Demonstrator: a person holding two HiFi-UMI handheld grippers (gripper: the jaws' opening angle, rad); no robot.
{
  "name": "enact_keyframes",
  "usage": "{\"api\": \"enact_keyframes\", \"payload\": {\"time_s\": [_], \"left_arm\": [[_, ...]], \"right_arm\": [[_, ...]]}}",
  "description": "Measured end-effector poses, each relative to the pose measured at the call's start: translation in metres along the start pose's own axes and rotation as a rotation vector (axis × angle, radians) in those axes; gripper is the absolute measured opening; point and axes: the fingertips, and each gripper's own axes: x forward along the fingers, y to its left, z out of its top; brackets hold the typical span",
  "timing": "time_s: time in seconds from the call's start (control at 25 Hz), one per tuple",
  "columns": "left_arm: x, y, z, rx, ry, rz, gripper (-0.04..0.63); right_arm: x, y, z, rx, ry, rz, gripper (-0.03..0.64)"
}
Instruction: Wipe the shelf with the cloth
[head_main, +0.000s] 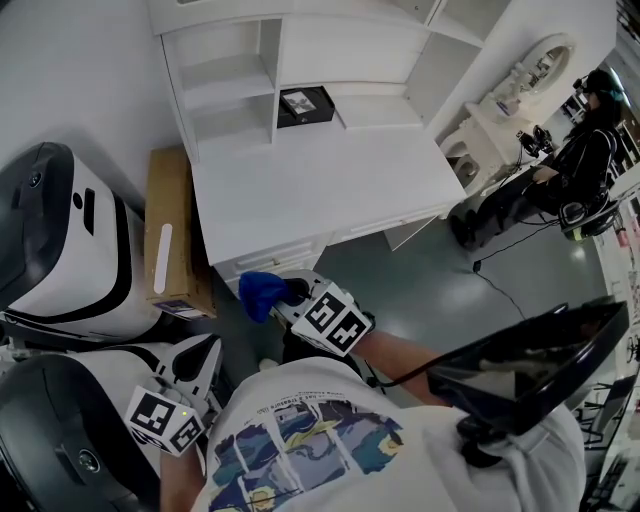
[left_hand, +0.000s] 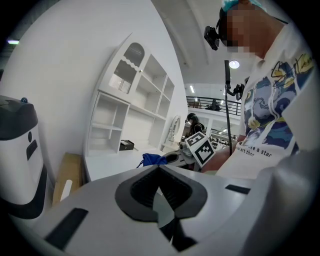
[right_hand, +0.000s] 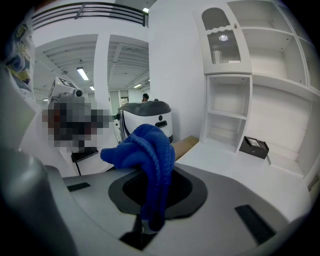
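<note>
A white desk (head_main: 320, 185) carries a white shelf unit (head_main: 225, 85) with open compartments. My right gripper (head_main: 287, 294) hovers off the desk's front edge, shut on a bunched blue cloth (head_main: 260, 292). In the right gripper view the cloth (right_hand: 145, 152) hangs out of the closed jaws of that gripper (right_hand: 149, 225), with the shelf unit (right_hand: 235, 115) ahead on the right. My left gripper (head_main: 200, 365) hangs low at the left, away from the desk. In its own view the left gripper (left_hand: 161, 207) has its jaws together with nothing in them, and the blue cloth (left_hand: 152, 159) shows beyond.
A small black box (head_main: 305, 105) sits in a middle shelf compartment. A cardboard box (head_main: 170, 230) leans at the desk's left side, beside white and black machines (head_main: 60, 240). A white vanity with a mirror (head_main: 520, 90) and a seated person (head_main: 590, 150) are to the right.
</note>
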Motion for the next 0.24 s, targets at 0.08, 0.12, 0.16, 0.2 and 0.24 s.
{"api": "enact_keyframes", "payload": {"time_s": [0.08, 0.12, 0.16, 0.2, 0.24], "left_arm": [[-0.001, -0.002, -0.001, -0.002, 0.003, -0.003, 0.011], [-0.001, -0.003, -0.002, -0.003, 0.004, -0.007, 0.012], [-0.001, -0.005, -0.004, -0.002, 0.006, -0.013, 0.012], [-0.001, -0.007, -0.005, -0.002, 0.008, -0.02, 0.011], [0.0, -0.009, -0.006, -0.001, 0.01, -0.028, 0.011]], "right_arm": [[-0.002, 0.003, -0.001, 0.006, 0.001, 0.002, 0.066], [-0.005, 0.005, -0.002, 0.011, 0.005, 0.002, 0.066], [-0.008, 0.006, -0.005, 0.014, 0.012, -0.003, 0.066], [-0.011, 0.007, -0.008, 0.015, 0.018, -0.01, 0.066], [-0.014, 0.007, -0.011, 0.017, 0.025, -0.018, 0.066]]}}
